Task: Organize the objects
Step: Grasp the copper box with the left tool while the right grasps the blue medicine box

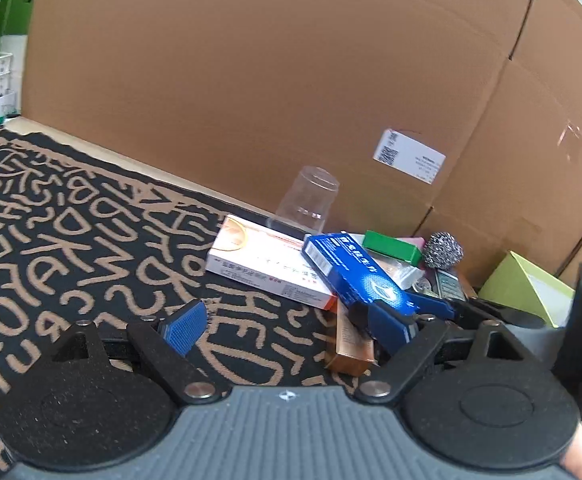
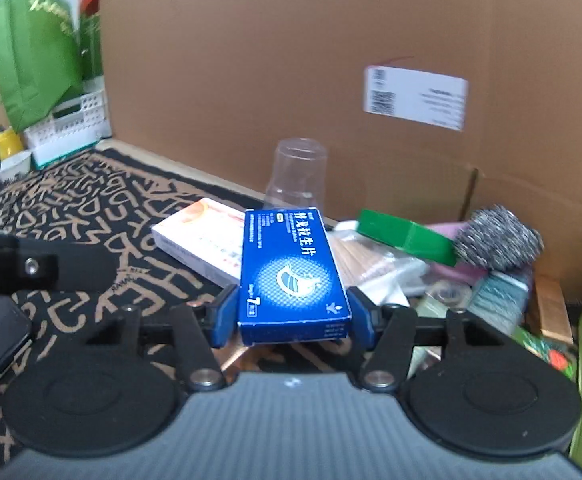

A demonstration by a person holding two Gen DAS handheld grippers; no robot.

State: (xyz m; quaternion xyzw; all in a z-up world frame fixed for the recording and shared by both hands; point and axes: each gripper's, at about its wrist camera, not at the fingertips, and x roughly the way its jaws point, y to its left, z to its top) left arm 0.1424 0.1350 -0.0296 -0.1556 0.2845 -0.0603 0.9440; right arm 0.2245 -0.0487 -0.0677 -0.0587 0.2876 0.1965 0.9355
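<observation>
One flat blue cardboard medicine box (image 2: 294, 276) sits clamped between the right claw's (image 2: 293, 312) fingers, raised over the pile ahead; next, carry it off. Left claw (image 1: 291, 320) hangs spread, empty.

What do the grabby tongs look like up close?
Both tongs, left and right, look alike: black bar arms with silver rivets, two black round discs, and a grey ribbed body with a tiny white mark. The fingertips are blue pads with a bumpy grid texture. No cables or sleeves show.
</observation>
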